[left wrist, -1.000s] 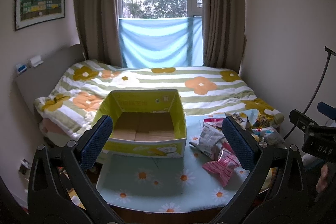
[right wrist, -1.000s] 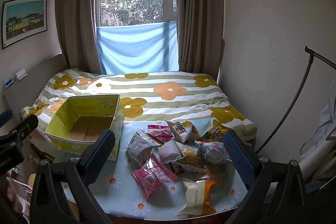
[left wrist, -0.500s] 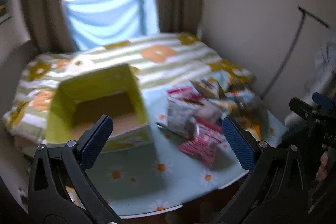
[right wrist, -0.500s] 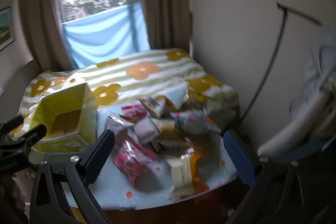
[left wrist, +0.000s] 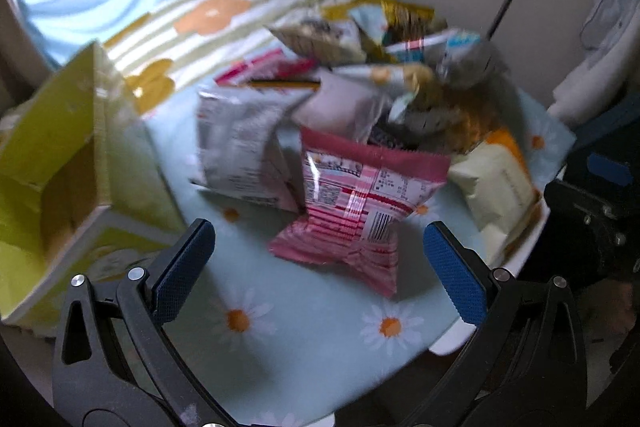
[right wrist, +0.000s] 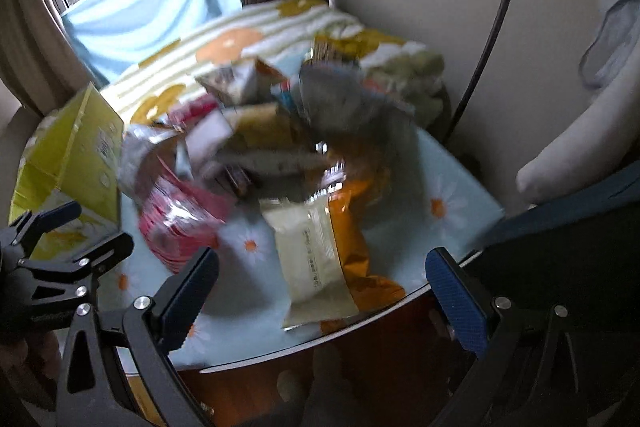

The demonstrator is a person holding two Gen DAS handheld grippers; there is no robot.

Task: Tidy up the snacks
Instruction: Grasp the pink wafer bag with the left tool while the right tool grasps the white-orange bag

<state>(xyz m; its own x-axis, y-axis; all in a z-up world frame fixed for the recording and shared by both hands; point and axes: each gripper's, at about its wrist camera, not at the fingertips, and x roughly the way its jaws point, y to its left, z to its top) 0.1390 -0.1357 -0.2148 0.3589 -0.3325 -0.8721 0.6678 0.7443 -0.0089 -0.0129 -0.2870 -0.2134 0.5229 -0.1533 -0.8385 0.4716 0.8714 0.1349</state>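
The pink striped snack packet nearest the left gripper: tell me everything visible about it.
The pink striped snack packet is glossy plastic film, pink with red and white stripes, printed panels and a barcode facing the camera. It looks sealed, crinkled and pinched at the middle, and lies on the daisy-print tablecloth at the near edge of the snack pile. A grey-white packet leans against its left side; a cream packet lies to its right. The open left gripper is lined up on it without touching.

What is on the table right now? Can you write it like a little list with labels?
table: daisy-print cloth
box: yellow, open, empty as far as visible, at left
snacks: pile of bags at right; pink striped bag nearest left gripper, cream bag nearest right gripper
left gripper: fingers open, holding nothing
right gripper: fingers open, holding nothing
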